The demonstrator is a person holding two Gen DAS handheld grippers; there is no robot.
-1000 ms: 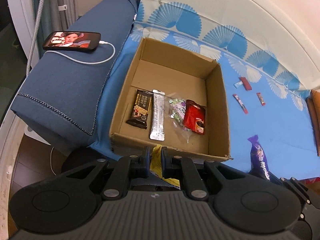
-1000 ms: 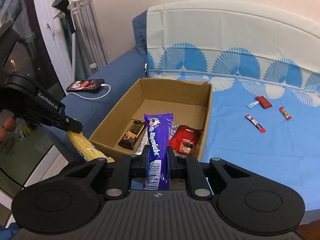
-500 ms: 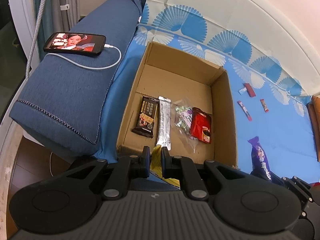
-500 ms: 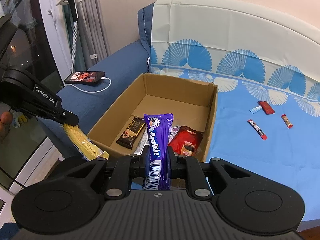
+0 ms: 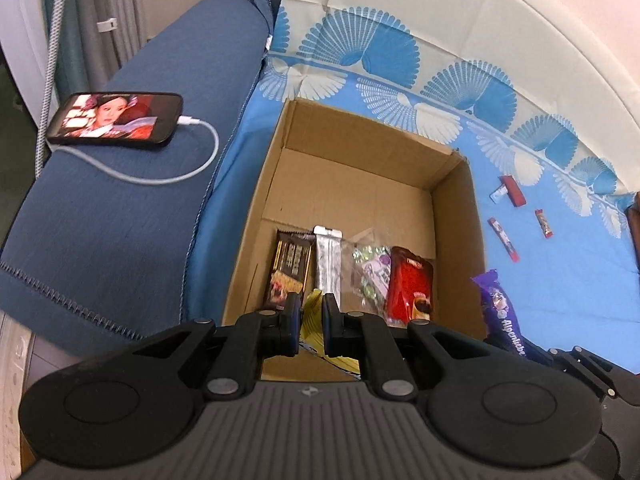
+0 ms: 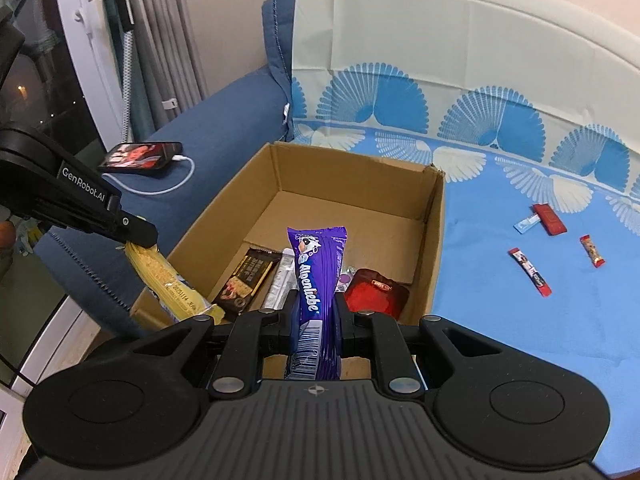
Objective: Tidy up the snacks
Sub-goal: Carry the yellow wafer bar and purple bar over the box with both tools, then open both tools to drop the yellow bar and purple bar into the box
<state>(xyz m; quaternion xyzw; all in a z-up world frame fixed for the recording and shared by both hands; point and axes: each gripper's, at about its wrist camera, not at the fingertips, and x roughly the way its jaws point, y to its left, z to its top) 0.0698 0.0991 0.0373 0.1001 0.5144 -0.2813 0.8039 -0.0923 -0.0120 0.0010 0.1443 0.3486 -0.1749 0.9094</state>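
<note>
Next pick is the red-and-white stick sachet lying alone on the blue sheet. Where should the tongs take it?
Grip the stick sachet at mid-length, across its narrow width, coming from above. It lies flat on the blue sheet with bare cloth on both long sides, so the fingers fit there; its ends offer little to pinch.

Left gripper (image 5: 307, 316) clamps a yellow packet (image 5: 310, 322) between its fingers; right gripper (image 6: 316, 316) pinches an upright purple candy roll (image 6: 318, 280).

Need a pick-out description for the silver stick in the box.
Find the cardboard box on the blue bedsheet. Four snacks lie along its near floor; the silver stick is second from the left, between the dark brown bar and clear candy bag. It alone is plain metallic.
</note>
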